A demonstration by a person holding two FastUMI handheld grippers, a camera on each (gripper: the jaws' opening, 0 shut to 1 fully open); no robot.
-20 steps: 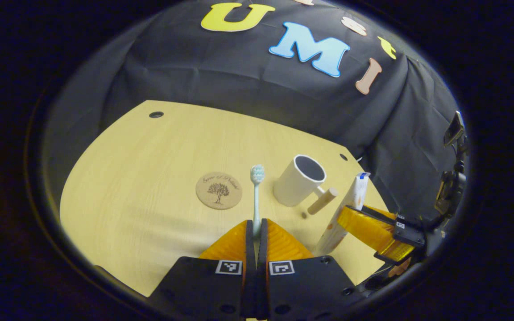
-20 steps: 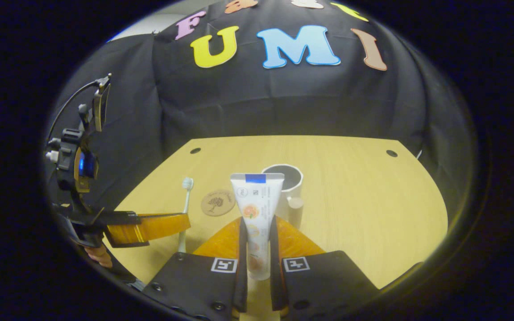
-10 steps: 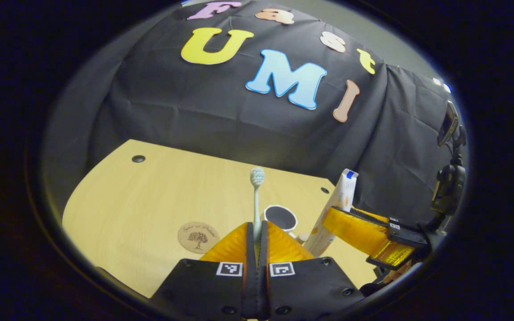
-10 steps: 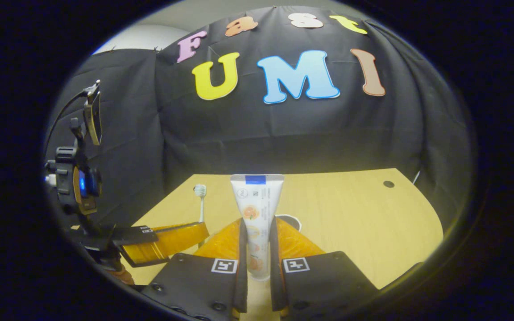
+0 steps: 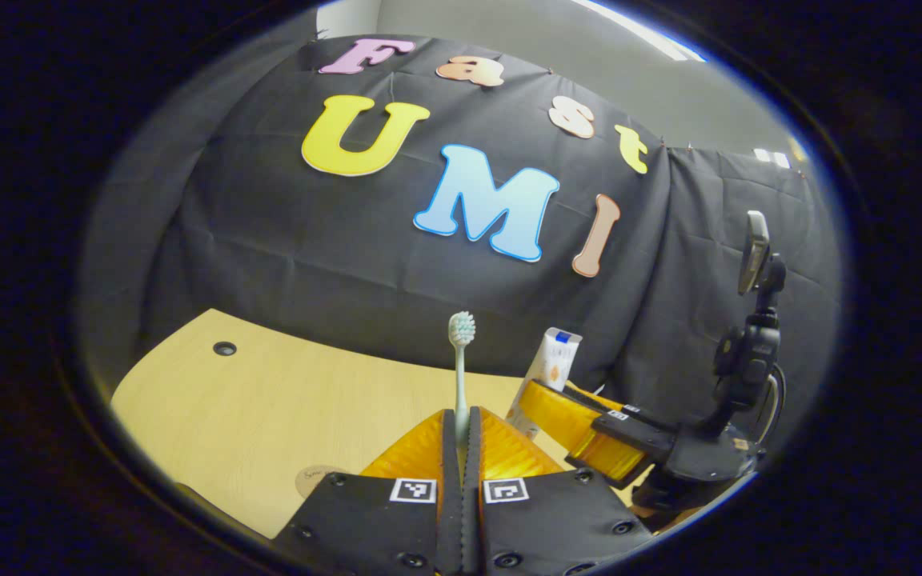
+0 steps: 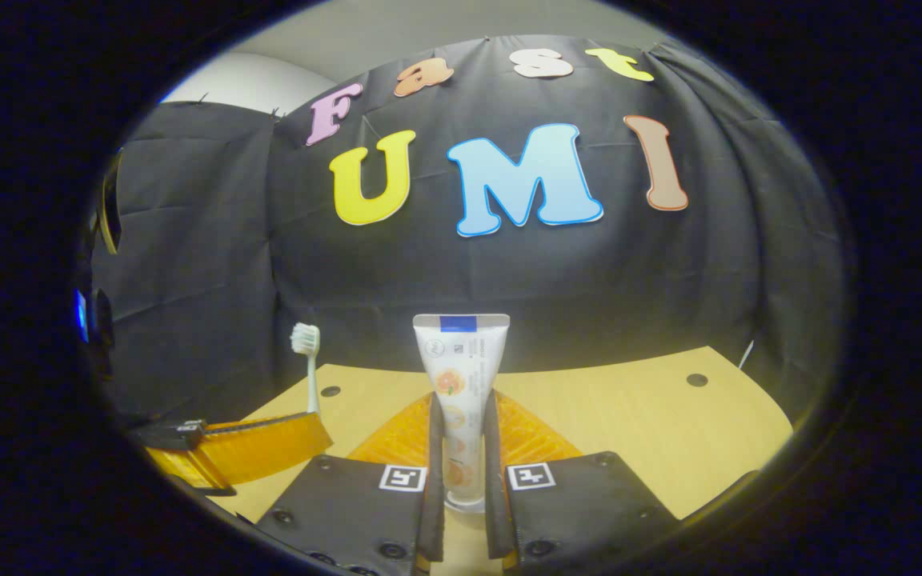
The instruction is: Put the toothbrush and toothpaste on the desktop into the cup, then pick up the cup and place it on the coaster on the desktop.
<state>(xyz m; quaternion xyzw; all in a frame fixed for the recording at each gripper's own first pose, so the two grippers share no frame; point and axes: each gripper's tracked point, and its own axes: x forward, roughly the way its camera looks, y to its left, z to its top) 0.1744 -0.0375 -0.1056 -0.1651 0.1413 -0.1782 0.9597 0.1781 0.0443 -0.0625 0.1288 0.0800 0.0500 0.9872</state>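
Below the black cloth wall, bench (image 6: 629, 416): pale wood-grain top with small dark round holes near its far edge, one toward the far left corner in the left gripper view and two along the far edge in the right gripper view.

Left tool (image 5: 463, 428): orange fingers on a black body with two square markers, raised above the bench's near edge; fingers closed to a thin slit and pressing on the toothbrush handle from both sides. Seen also at the lower left of the right gripper view (image 6: 269, 436).

Right tool (image 6: 461, 436): same build, raised over the bench's near edge; fingers narrowed onto the flat sides of the toothpaste tube, both pressing on it. Seen at the right of the left gripper view (image 5: 565, 412), with a black mount and upright stalk behind it.

Toothpaste (image 6: 461, 368): white tube with orange print and a blue band at the top end, held upright clear of the bench.

Toothbrush (image 5: 461, 360): pale green, held upright, bristle head at the top.

Coaster (image 5: 313, 482): round, tan, lying flat near the bench's near edge, mostly hidden behind the left tool's body.
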